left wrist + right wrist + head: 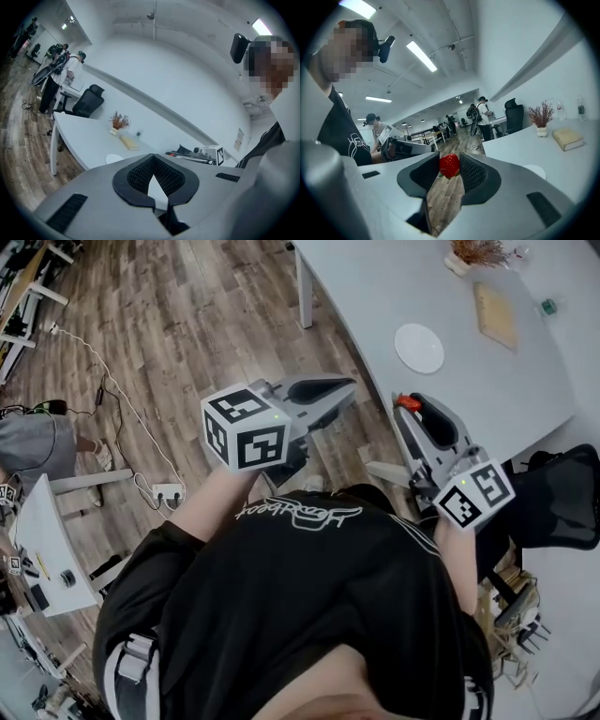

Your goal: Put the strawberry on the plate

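A small red strawberry [406,402] [449,165] is pinched at the tips of my right gripper [409,405] [450,165], whose jaws are shut on it. It is held in the air just off the near edge of the pale table [375,287]. The round white plate [419,348] [536,170] [114,159] lies on that table, a short way beyond the strawberry, with nothing on it. My left gripper [347,385] [153,158] hovers over the wooden floor to the left of the right one; its pads meet at the tips with nothing between them.
On the table behind the plate lie a tan wooden block [495,315] [567,138] and a potted dry plant [478,251] [541,117]. A black office chair [553,498] stands at my right. A white table leg [304,292] is at the table's left corner.
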`<state>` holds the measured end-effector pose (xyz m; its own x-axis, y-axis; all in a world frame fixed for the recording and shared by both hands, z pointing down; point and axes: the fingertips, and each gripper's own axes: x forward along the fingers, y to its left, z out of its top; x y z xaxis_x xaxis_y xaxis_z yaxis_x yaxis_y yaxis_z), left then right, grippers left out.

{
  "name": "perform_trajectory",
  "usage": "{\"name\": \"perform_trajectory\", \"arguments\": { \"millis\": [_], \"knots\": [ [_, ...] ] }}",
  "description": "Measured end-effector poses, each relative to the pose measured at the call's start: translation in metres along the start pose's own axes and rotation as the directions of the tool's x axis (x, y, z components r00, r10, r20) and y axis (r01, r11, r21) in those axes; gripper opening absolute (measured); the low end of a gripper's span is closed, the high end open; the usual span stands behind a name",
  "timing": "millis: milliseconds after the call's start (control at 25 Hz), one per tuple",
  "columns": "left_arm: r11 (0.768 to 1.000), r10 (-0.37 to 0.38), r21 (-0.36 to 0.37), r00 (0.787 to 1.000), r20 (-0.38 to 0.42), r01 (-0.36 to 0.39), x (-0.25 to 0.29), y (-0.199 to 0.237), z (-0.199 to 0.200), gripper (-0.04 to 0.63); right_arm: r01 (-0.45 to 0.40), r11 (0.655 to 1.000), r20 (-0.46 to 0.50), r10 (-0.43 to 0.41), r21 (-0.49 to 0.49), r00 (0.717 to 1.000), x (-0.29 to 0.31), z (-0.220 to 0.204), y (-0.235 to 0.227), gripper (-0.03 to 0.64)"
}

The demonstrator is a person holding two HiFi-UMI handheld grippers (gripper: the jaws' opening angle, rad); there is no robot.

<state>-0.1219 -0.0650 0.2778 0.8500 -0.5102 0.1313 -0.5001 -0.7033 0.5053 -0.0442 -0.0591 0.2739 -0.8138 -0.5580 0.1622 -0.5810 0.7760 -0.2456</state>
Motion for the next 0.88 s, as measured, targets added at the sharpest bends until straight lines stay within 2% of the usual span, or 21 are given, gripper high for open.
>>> {"name": "perform_trajectory", "arguments": {
  "millis": [520,880],
  "knots": [
    [0.999,-0.029,0.024,0.999,-0.033,0.030,0.026,0.005,0.009,0.006,0.038,0.999,0.033,-0.039,0.011,0.999,-0.005,0.010,-0.031,0.126],
    [0.999,-0.043,0.029,0.997,-0.065,0.045,0.084,0.023,0.028,0.006,0.051,0.998,0.048,-0.053,0.037,0.997,-0.003,0.023,-0.093,0.126]
  ]
}}
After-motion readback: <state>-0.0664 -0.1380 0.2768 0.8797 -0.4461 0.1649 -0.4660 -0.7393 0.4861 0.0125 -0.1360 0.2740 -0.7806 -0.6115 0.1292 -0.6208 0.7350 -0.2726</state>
